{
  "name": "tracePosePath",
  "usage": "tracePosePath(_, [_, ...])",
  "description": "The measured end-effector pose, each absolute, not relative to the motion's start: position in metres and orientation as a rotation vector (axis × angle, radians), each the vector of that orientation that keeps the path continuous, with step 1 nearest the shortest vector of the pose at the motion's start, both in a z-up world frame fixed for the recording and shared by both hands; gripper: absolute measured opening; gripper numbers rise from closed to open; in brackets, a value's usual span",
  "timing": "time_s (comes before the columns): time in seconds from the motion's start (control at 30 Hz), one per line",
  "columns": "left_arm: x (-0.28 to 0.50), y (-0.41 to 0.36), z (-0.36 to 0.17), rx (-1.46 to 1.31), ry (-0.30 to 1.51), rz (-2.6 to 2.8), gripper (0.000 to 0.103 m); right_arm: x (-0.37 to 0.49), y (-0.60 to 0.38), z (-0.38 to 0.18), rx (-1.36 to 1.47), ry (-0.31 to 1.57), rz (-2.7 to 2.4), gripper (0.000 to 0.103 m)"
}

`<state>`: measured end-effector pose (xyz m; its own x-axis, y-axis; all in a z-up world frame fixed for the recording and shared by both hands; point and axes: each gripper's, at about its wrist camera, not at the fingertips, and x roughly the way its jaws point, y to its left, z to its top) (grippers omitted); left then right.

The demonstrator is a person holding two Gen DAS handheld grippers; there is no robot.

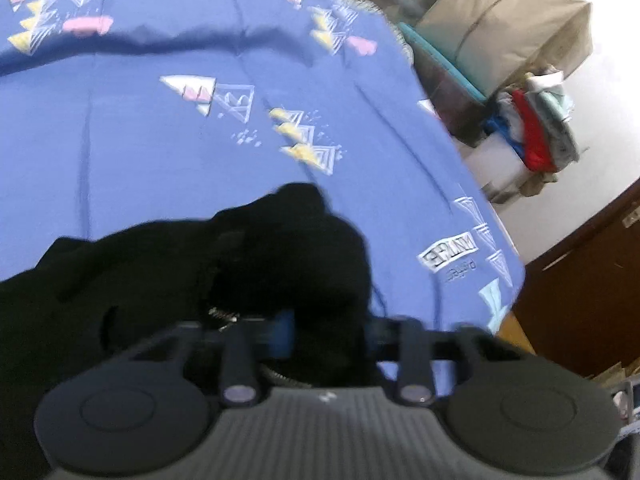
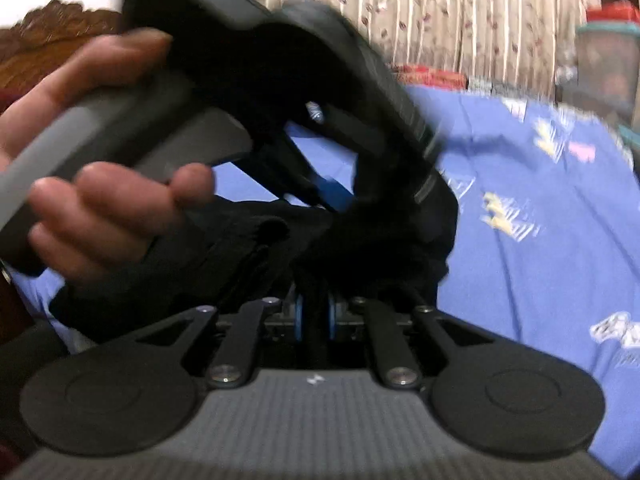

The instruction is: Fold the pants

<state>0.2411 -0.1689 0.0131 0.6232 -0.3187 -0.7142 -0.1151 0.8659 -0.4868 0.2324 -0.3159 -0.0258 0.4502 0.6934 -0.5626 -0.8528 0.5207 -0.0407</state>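
Gripping pants (image 1: 280,248) | two grippers: left (image 1: 328,332), right (image 2: 316,312), seemingly clamped

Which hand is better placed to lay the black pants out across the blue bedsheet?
Probably left: the left gripper pinches the black pants with open blue bedsheet ahead; the right gripper faces the left one closely.

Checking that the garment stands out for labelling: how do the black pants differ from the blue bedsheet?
The pants are plain black; the bedsheet is blue with printed triangles. The pants are bunched in a heap; the bedsheet lies spread out, only lightly creased. Both are cloth.
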Motion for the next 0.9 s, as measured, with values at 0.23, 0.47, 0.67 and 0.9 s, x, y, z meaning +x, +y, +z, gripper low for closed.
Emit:
tracePosePath(0.23, [0.224, -0.138, 0.012, -0.632, 0.881, -0.114, 0.016, 0.239, -0.35, -0.033, -0.313, 0.511, 0.952, 0.059])
tracePosePath(0.47, [0.218, -0.129, 0.018, -0.659, 0.843, -0.122, 0.016, 0.247, -0.349, -0.028, -0.372, 0.458, 0.887, 0.075])
tracePosePath(0.67, [0.199, -0.111, 0.029, -0.671, 0.794, -0.113, 0.016, 0.244, -0.338, -0.025, -0.354, 0.552, 0.994, 0.014])
tracePosePath(0.9, [0.155, -0.051, 0.035, -0.76, 0.697, -0.015, 0.016, 0.22, -0.298, 0.011, -0.206, 0.581, 1.279, 0.013])
